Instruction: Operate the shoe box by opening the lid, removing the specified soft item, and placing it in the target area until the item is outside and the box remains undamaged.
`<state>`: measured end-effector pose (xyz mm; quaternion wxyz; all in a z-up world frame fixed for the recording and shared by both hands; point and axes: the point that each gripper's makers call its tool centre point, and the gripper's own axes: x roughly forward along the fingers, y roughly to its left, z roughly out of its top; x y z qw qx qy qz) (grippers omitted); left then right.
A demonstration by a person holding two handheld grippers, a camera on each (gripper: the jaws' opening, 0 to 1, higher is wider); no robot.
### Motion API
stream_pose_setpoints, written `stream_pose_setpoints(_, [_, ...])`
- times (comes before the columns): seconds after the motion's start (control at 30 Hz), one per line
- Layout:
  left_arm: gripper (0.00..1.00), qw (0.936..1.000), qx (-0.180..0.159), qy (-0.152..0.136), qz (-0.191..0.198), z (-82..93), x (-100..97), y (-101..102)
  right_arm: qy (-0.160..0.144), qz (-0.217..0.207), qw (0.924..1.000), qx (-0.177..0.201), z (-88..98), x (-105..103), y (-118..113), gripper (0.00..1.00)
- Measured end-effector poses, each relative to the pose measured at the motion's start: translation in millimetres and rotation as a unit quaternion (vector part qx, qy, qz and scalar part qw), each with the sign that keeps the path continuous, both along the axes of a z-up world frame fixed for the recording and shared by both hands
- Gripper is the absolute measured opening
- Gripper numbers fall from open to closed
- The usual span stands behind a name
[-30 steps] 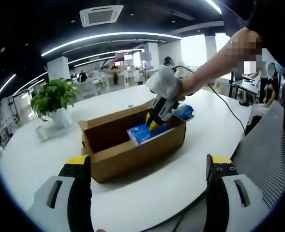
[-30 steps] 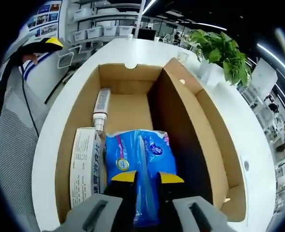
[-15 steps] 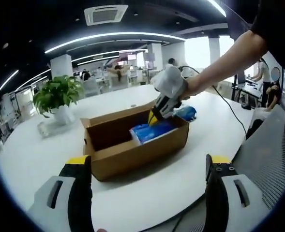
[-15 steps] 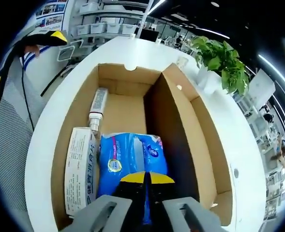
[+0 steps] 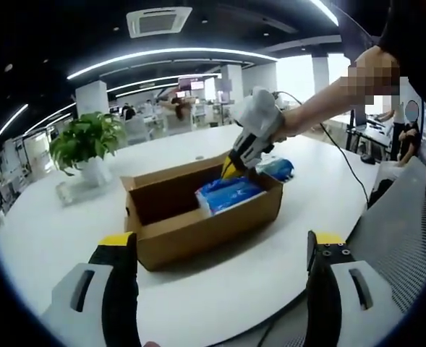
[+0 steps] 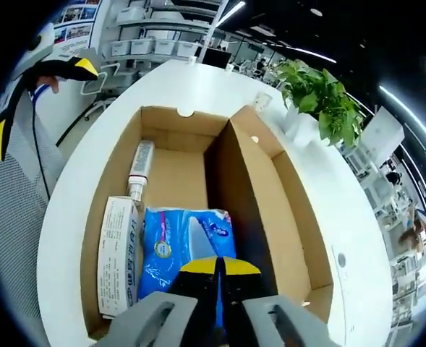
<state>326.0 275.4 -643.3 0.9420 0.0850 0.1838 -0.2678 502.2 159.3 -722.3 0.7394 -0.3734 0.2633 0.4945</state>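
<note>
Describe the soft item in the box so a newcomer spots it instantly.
Look inside the open cardboard shoe box on the white table. The blue plastic-wrapped soft pack lies beside a white carton and a tube; it alone is blue and pinched by the right gripper.

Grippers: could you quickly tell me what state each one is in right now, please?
Left gripper: open, holding nothing, short of the box.
Right gripper: shut on the blue pack inside the box.
</note>
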Motion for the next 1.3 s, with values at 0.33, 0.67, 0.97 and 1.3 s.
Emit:
stream_pose_setpoints(0.33, [0.97,1.0,0.001,0.001,0.002,-0.6,0.8,1.4,0.008,-0.003,1.0,-0.003,-6.9,-1.0,3.0,0.01])
stream_pose_setpoints(0.67, [0.97,1.0,0.001,0.004,0.002,-1.5,0.5,1.3,0.01,-0.008,0.9998,-0.018,-20.0,1.1,3.7,0.06])
stream_pose_setpoints(0.97, [0.97,1.0,-0.003,0.005,0.0,-1.5,-0.2,-0.1,-0.01,-0.016,0.9997,-0.017,-13.4,7.3,-0.1,0.0])
stream_pose_setpoints(1.3, [0.99,0.9998,-0.017,0.007,-0.001,-0.1,-0.6,-1.2,-0.021,-0.017,0.9996,0.001,4.7,1.4,0.9,0.0])
